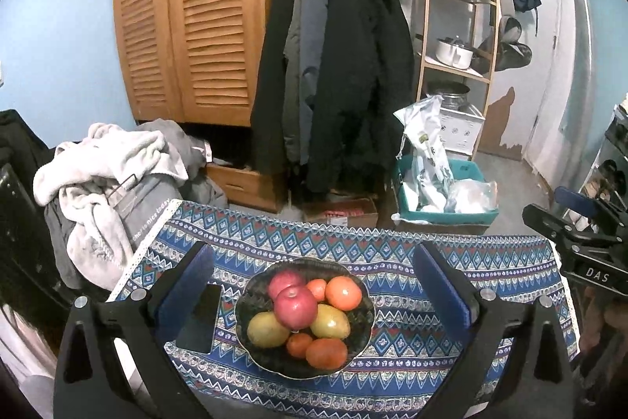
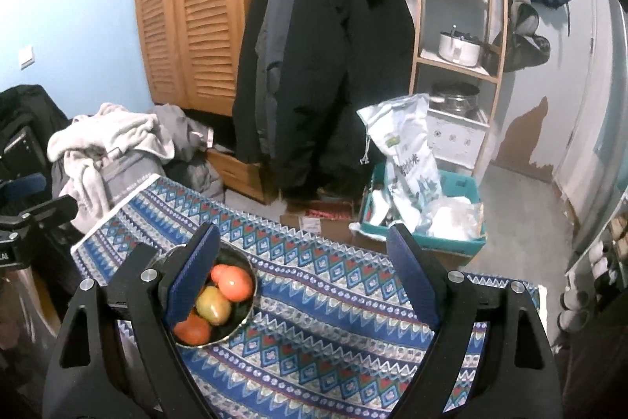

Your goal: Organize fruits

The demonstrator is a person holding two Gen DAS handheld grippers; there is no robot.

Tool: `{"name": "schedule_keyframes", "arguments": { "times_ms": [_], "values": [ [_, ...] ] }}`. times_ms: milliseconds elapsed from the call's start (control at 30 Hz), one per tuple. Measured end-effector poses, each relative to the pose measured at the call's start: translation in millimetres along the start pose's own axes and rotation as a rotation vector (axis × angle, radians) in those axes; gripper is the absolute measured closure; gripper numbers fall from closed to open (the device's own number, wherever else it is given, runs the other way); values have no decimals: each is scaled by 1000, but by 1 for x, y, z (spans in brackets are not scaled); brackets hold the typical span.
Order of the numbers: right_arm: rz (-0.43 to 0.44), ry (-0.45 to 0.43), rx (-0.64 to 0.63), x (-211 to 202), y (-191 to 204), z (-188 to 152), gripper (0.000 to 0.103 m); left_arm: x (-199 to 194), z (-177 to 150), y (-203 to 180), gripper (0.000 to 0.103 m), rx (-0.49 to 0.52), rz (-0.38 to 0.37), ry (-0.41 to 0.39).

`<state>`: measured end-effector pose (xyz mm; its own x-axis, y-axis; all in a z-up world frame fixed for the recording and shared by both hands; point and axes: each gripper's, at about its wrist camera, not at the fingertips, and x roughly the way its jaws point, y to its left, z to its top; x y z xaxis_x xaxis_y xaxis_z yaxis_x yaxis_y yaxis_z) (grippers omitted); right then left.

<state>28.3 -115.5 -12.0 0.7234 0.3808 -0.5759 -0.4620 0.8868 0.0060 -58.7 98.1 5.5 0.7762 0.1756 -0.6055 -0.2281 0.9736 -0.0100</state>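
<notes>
Now, the bowl (image 1: 304,317) sits on the patterned cloth (image 1: 471,281) with every visible fruit inside it: two red apples (image 1: 295,307) stacked at its middle, two yellow-green mangoes (image 1: 330,321) on its near side, oranges (image 1: 343,293) tucked around the rim. No fruit lies loose on the cloth around the bowl. That fits a pile waiting to be sorted out, and equally a bowl already filled, so I won't call which.

Left gripper (image 1: 310,285) hangs above the bowl, jaws spread wide with nothing between them, the bowl centred in the gap. Right gripper (image 2: 302,273) hovers off to the bowl's right, jaws likewise wide and empty, its left finger crossing the bowl's edge in that view.

Any grasp here, I'd judge, wants care: the top apple rests on other fruit, so a nudge could roll the heap. Come straight down, close on the widest part, lift slowly. A dark flat slab (image 1: 198,317), perhaps a phone, lies left of the bowl; keep clear.
</notes>
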Motion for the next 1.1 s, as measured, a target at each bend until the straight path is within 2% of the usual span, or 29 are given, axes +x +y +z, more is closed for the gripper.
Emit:
{"name": "schedule_keyframes", "arguments": {
  "times_ms": [1100],
  "values": [
    [3,12,4,-3,0,-2,17,-11,2,-8,1,25,1,-24]
  ]
}}
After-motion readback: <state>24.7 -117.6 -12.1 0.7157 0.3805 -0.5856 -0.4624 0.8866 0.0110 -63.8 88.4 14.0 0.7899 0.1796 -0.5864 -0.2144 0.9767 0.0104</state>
